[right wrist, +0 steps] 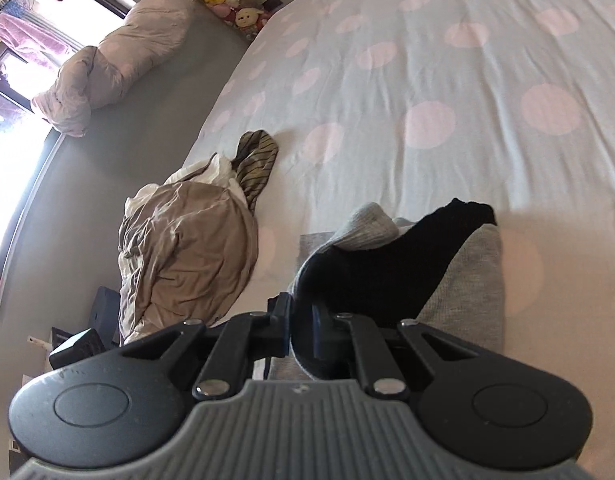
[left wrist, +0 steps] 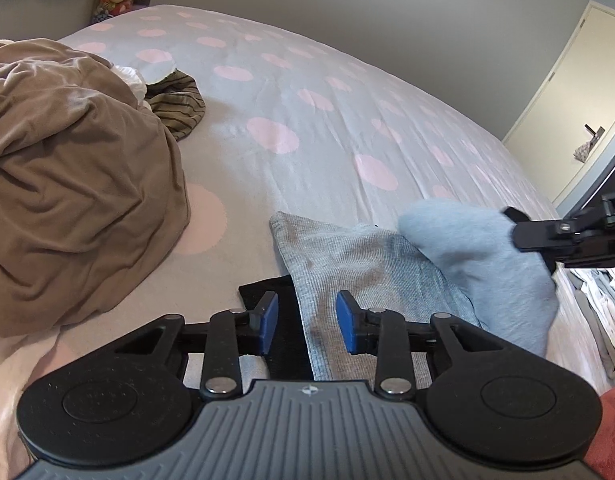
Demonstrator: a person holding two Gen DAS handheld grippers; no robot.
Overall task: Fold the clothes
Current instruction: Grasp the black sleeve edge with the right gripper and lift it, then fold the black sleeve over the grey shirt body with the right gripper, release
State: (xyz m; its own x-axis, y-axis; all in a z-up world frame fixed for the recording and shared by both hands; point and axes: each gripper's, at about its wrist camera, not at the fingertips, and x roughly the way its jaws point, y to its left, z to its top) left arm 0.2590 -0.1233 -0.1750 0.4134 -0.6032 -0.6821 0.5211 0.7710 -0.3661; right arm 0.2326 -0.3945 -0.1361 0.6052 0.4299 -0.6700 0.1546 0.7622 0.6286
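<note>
A grey ribbed garment [left wrist: 347,256] lies flat on the dotted bed sheet [left wrist: 307,80], with black fabric [left wrist: 263,288] showing at its left edge. My left gripper [left wrist: 307,320] hovers low over that edge; its blue pads [left wrist: 269,320] stand apart, and the cloth lies below the gap without being pinched. My right gripper [left wrist: 513,228] comes in from the right, shut on a lifted fold [left wrist: 467,236] of the garment. In the right wrist view the right gripper [right wrist: 303,320] clamps grey and black cloth [right wrist: 387,264], which hangs raised over the flat part [right wrist: 467,280].
A crumpled brown garment pile [left wrist: 75,184] fills the left side, with a striped piece [left wrist: 179,108] and white cloth [left wrist: 133,78] behind it. Folded clothes [left wrist: 599,312] are stacked at the right edge. A red sleeve [left wrist: 611,432] shows at the lower right. The room's door [left wrist: 559,100] is beyond the bed.
</note>
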